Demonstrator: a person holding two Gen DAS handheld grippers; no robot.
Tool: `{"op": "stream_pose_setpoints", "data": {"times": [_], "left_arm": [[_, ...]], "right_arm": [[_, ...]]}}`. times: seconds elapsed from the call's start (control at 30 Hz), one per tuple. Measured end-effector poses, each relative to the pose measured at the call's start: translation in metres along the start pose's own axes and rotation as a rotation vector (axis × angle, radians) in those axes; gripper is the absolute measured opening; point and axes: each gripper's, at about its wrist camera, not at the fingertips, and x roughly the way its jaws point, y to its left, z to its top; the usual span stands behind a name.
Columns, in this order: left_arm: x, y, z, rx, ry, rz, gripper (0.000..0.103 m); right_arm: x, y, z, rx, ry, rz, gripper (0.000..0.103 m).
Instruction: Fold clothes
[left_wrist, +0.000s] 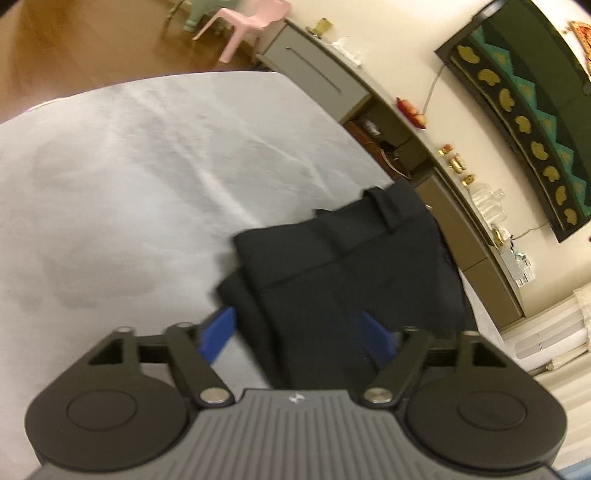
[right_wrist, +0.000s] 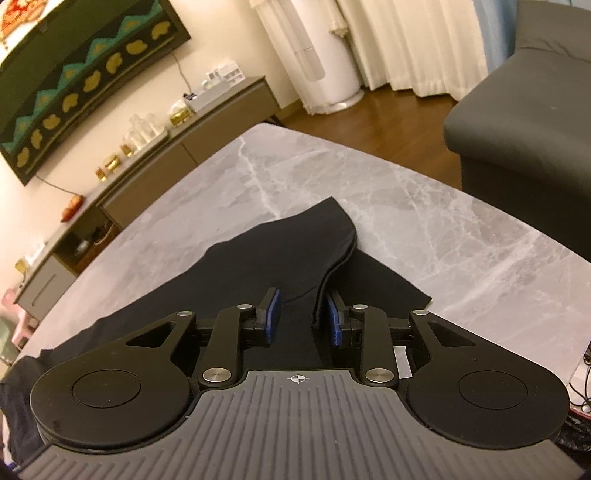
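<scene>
A pair of black trousers (left_wrist: 343, 273) lies on the grey marble table (left_wrist: 129, 177). In the left wrist view its waistband with a belt loop points toward the table's far right edge. My left gripper (left_wrist: 295, 332) is open, its blue pads on either side of the cloth just above it; the view is blurred. In the right wrist view the trousers (right_wrist: 280, 254) lie with a leg folded over, its curved edge raised. My right gripper (right_wrist: 303, 317) is open over the cloth, its right pad next to the folded edge. Nothing is held.
A low grey sideboard (right_wrist: 155, 155) with jars and small ornaments runs along the wall past the table's far edge. A dark sofa (right_wrist: 524, 122) stands to the right, a white air purifier (right_wrist: 321, 51) by the curtains. A pink chair (left_wrist: 251, 26) stands on the wood floor.
</scene>
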Motion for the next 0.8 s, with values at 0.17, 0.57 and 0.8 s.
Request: {"op": "stream_pose_setpoints", "data": {"times": [0.17, 0.57, 0.8], "left_arm": [[-0.017, 0.003, 0.009, -0.03, -0.118, 0.076, 0.008], [-0.043, 0.045, 0.005, -0.053, -0.114, 0.241, 0.015], [-0.062, 0.054, 0.01, -0.104, -0.141, 0.16, 0.016]], "right_arm": [[0.014, 0.003, -0.002, -0.034, 0.067, 0.017, 0.003], [0.047, 0.094, -0.02, -0.405, 0.048, -0.089, 0.014], [0.024, 0.094, -0.026, -0.263, 0.048, 0.037, 0.023]]}}
